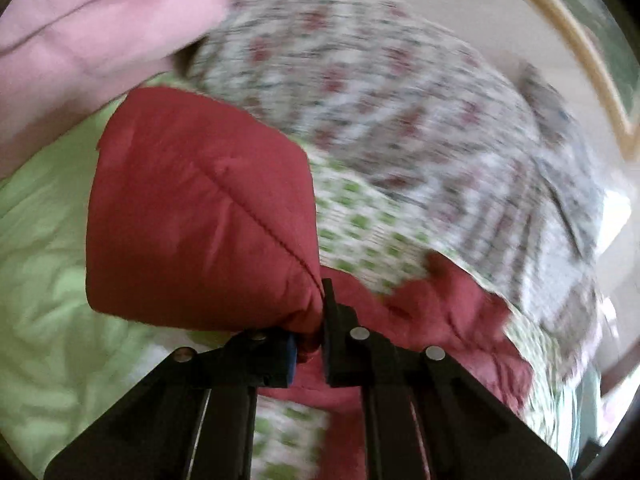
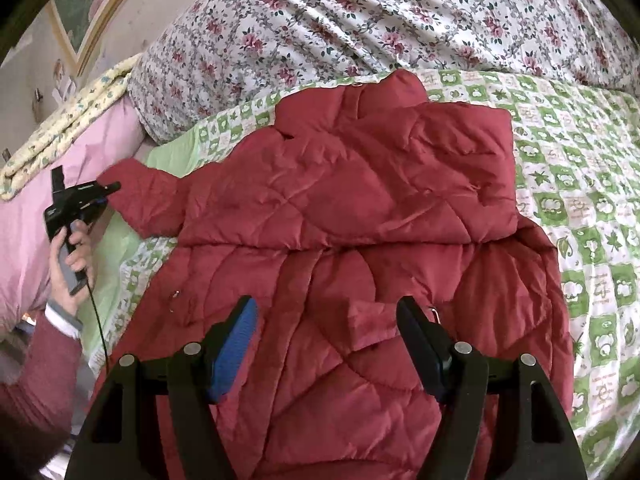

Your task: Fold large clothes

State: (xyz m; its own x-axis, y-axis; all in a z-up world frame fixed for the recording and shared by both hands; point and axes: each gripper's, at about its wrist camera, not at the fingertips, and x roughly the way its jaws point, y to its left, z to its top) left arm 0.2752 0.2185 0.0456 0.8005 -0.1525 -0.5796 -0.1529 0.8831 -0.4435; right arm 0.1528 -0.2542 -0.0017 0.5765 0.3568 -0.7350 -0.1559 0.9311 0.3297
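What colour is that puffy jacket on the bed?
Dark red, quilted jacket; the right wrist view shows it best.

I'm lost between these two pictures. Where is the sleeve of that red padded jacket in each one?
Left wrist view: the sleeve fills the centre-left, its cuff end pinched in the left gripper.
Right wrist view: the same sleeve sticks out at the left, with the left gripper on its tip; the right gripper hovers open over the jacket.
Shared landmark: the green-and-white patterned sheet.
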